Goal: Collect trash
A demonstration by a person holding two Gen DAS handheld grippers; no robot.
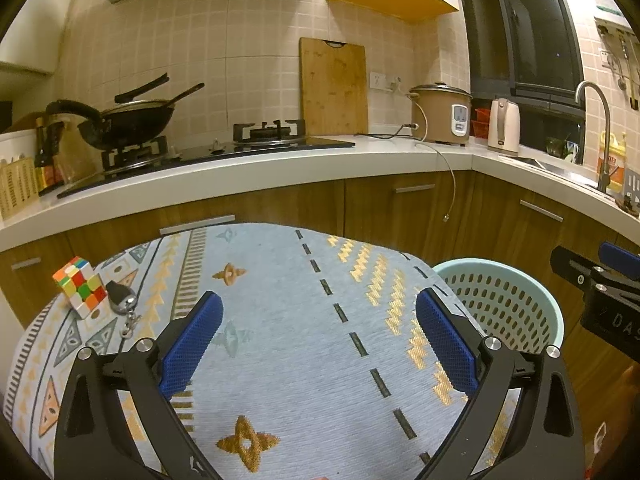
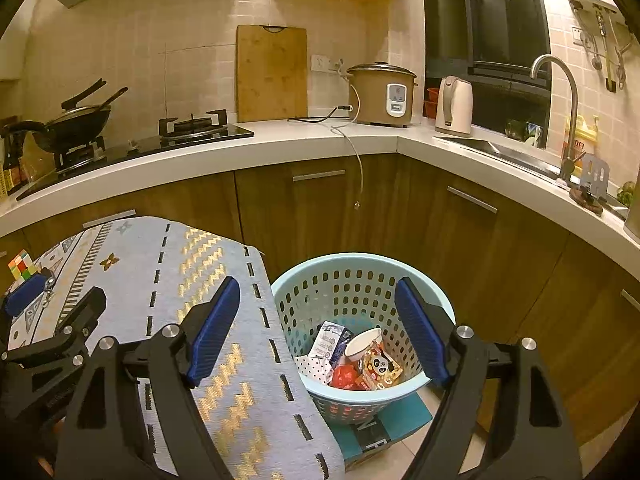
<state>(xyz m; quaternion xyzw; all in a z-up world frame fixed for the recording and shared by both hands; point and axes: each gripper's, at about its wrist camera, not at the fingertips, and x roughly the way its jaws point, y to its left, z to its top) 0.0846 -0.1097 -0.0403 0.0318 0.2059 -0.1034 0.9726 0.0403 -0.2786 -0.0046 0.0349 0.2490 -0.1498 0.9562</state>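
Note:
A pale blue perforated basket stands on the floor right of the cloth-covered table. Inside lie several pieces of trash: a paper cup, a panda-print wrapper, a red wrapper, a small carton and a dotted paper. My right gripper hangs open above the basket, nothing between its blue pads. My left gripper stands open over the table cloth, also holding nothing. The basket shows at the table's right in the left wrist view.
A Rubik's cube and a black key fob with chain lie at the table's left. Wooden cabinets and a white counter curve behind, bearing a rice cooker, kettle, stove and wok. A teal box sits under the basket.

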